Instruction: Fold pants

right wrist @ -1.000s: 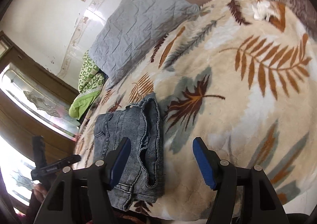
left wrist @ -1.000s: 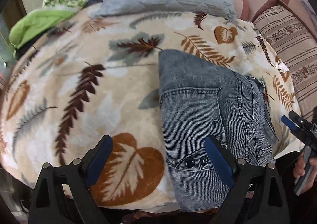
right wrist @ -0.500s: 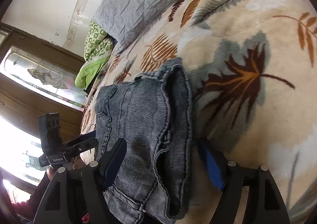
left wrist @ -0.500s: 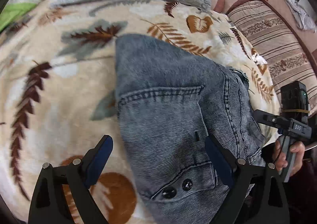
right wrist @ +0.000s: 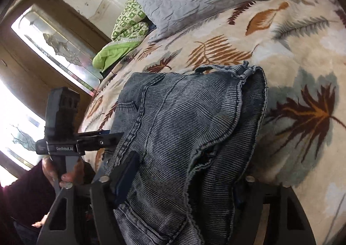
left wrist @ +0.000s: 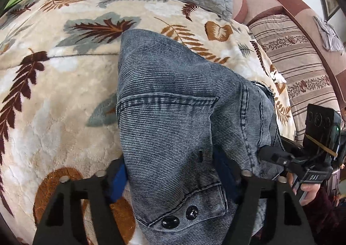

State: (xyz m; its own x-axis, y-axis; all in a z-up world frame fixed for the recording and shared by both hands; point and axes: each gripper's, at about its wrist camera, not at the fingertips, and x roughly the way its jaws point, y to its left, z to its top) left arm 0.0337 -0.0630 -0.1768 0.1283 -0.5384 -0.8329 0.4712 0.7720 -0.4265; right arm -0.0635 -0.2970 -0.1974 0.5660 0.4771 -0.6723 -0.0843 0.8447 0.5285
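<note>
The folded grey jeans (left wrist: 173,115) lie on the leaf-print blanket (left wrist: 54,93), near edge. Left gripper (left wrist: 173,182) and right gripper (right wrist: 186,180) each straddle them, fingers spread. Next: pinch, then fold.

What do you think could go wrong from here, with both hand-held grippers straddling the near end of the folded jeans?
1. The folded jeans are a thick stack; the right hand-held gripper may pinch only some of the loose edges, so the fold could fall open.
2. The left hand-held gripper sits near the two buttons; closing on them might make it slip.
3. Its fingers could also snag the plush blanket.
</note>
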